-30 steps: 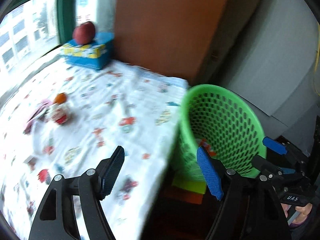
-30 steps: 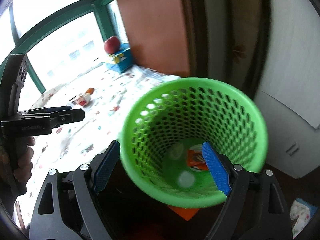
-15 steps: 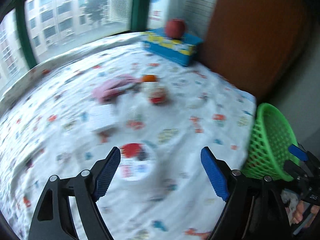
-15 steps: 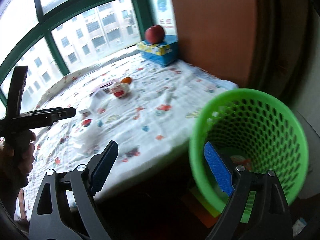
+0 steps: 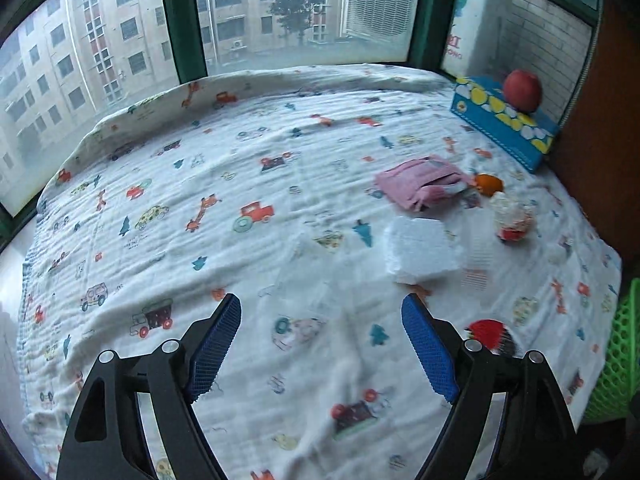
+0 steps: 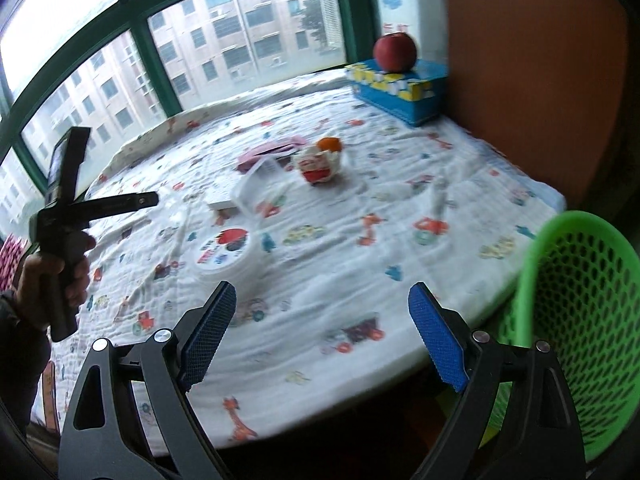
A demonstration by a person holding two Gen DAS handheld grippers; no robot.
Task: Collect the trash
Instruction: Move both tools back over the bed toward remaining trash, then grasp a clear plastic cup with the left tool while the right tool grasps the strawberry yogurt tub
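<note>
My left gripper (image 5: pixel 322 344) is open and empty above the patterned sheet (image 5: pixel 240 200). Ahead to its right lie a white wrapper pack (image 5: pixel 420 254), a pink pouch (image 5: pixel 420 182), a crumpled red-and-white wrapper (image 5: pixel 512 216) and a small orange (image 5: pixel 489 183). A white cup with a red lid (image 5: pixel 494 334) sits behind its right finger. My right gripper (image 6: pixel 322 322) is open and empty near the table's front edge, with the cup (image 6: pixel 224 254) just ahead to its left. The green basket (image 6: pixel 576 320) stands at the right, beside the table.
A blue tissue box (image 6: pixel 400 88) with a red apple (image 6: pixel 395 52) on it stands at the back right by a brown panel (image 6: pixel 532 60). Windows run along the far side. The left gripper also shows in the right wrist view (image 6: pixel 104 206), at the left.
Both grippers have swung left, away from the green basket and over the table. The basket has slid to the right edge of both views. Both jaws stay open.
</note>
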